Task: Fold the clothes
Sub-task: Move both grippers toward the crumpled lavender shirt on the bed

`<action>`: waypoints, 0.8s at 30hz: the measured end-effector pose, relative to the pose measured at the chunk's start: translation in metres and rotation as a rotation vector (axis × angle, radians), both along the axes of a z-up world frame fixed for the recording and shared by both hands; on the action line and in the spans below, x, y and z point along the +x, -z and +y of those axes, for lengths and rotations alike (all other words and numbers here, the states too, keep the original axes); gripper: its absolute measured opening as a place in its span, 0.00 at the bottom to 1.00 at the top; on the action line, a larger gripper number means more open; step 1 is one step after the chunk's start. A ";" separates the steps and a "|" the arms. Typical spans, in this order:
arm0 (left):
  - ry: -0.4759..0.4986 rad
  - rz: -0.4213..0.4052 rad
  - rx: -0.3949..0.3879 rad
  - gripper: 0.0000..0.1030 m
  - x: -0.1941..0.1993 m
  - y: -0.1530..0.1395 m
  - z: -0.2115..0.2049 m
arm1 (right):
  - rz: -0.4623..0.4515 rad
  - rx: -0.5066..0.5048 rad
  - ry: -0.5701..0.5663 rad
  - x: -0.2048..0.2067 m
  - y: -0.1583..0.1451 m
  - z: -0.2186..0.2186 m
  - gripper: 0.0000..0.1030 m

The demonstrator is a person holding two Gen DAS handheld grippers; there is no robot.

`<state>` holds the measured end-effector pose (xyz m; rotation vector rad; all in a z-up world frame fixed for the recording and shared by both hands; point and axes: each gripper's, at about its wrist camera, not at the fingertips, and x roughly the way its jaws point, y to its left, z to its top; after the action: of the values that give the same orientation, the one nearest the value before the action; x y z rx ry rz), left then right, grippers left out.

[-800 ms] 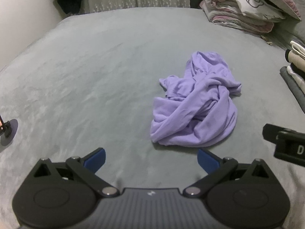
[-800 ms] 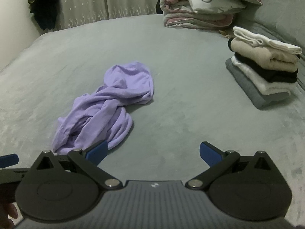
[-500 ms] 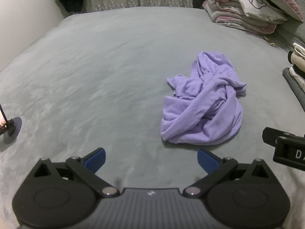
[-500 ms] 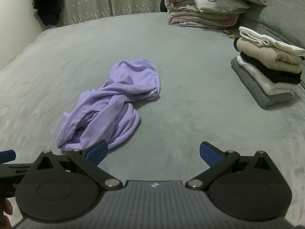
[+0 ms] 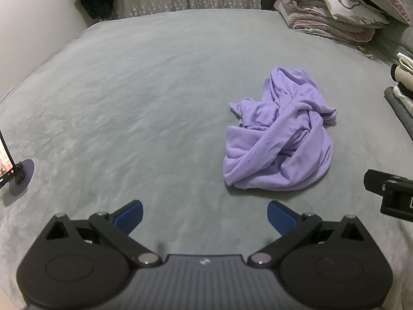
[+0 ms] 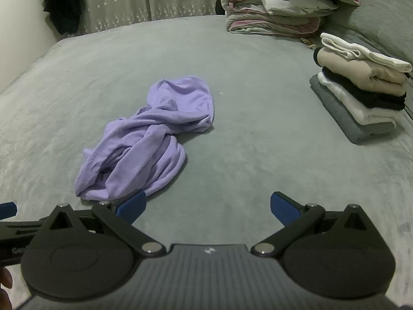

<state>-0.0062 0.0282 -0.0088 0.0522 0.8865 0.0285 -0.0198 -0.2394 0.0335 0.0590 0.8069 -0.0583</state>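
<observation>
A crumpled lilac garment lies in a twisted heap on the grey bed cover. In the right wrist view the same garment lies ahead and to the left. My left gripper hovers open over bare cover, short of the garment and to its left. My right gripper is open too, nothing between its fingers; its left blue pad overlaps the garment's near edge in the picture, and contact cannot be told. Part of the right gripper's body shows at the left wrist view's right edge.
A stack of folded clothes sits at the bed's right side. A folded floral quilt with a pillow lies at the far right. A phone on a round stand stands at the left. Curtains and a dark hanging garment are behind.
Both views have shifted: the lilac garment sits further right in each frame than before. It keeps its shape and both grippers stay open.
</observation>
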 end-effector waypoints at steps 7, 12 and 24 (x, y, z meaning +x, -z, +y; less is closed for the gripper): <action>0.006 0.003 0.013 1.00 -0.003 0.000 -0.002 | 0.001 -0.006 -0.003 -0.001 0.003 -0.001 1.00; 0.009 0.006 0.018 1.00 -0.004 0.000 -0.003 | 0.003 -0.009 -0.004 -0.001 0.004 -0.001 1.00; 0.010 0.001 0.037 1.00 -0.004 -0.001 -0.006 | 0.010 -0.023 -0.007 0.000 0.007 0.000 1.00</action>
<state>-0.0106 0.0226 -0.0078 0.0913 0.8871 0.0360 -0.0201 -0.2392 0.0269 0.0339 0.8163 -0.0617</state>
